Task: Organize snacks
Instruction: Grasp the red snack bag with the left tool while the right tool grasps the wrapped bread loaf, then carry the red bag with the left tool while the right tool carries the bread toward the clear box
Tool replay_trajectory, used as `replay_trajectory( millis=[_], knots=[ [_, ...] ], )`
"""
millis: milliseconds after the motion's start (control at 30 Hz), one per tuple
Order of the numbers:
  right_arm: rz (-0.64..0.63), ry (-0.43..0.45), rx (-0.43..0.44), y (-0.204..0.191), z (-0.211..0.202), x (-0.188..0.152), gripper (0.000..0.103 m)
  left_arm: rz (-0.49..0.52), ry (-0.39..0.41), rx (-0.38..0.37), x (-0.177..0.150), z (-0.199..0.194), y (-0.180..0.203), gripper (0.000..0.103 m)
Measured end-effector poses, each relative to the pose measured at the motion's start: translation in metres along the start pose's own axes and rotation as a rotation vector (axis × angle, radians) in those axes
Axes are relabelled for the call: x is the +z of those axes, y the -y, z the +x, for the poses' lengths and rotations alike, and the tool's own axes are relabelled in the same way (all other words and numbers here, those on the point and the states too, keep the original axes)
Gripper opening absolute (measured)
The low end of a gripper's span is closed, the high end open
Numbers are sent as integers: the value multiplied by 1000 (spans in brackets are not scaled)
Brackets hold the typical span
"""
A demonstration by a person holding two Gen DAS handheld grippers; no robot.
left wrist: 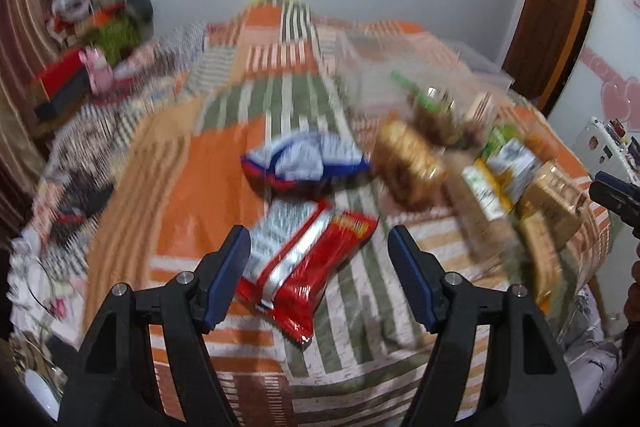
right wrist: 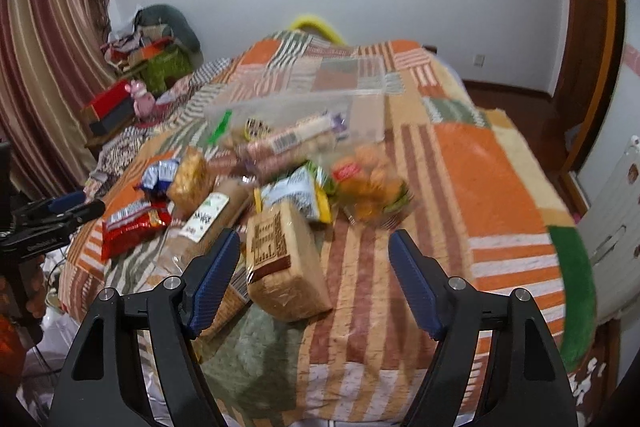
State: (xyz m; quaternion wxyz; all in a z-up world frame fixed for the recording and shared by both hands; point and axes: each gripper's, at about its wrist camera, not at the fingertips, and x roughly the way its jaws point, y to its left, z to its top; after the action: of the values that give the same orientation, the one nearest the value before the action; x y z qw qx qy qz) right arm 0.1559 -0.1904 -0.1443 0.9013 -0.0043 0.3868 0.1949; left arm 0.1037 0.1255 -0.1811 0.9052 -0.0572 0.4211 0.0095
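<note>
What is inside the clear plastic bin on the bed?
The clear plastic bin holds a long biscuit pack and a small packet, both blurred. Anything beneath them is hidden.

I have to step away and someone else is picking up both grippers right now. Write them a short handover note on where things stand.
Left gripper: open, empty, fingers either side of the red snack packet on the bedspread, not gripping it.
Right gripper: open, empty, just above the tan bread bag.
Snacks: a blue-and-white packet lies beyond the red one; the rest sit in a loose pile mid-bed, in front of a clear plastic bin.
Done: nothing clearly sorted; the view is too blurred to tell if anything is in the bin.
Left: pick up each snack and organize it, probably into the bin.
</note>
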Motion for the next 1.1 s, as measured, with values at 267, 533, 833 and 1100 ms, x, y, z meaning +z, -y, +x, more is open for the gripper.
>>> replay_trajectory(
  millis=[267, 533, 833, 1100],
  knots=[
    [14, -99, 23, 1, 28, -3, 74, 11, -86, 9, 0, 44, -12, 81],
    [-14, -133, 38, -1, 36, -2, 65, 56, -122, 5, 4, 73, -13, 93],
    [-26, -186, 50, -4, 54, -5, 38, 65, -150, -25, -3, 87, -6, 92],
    [-30, -165, 37, -4, 48, -3, 35, 85, -148, -30, -4, 77, 5, 67]
  ],
)
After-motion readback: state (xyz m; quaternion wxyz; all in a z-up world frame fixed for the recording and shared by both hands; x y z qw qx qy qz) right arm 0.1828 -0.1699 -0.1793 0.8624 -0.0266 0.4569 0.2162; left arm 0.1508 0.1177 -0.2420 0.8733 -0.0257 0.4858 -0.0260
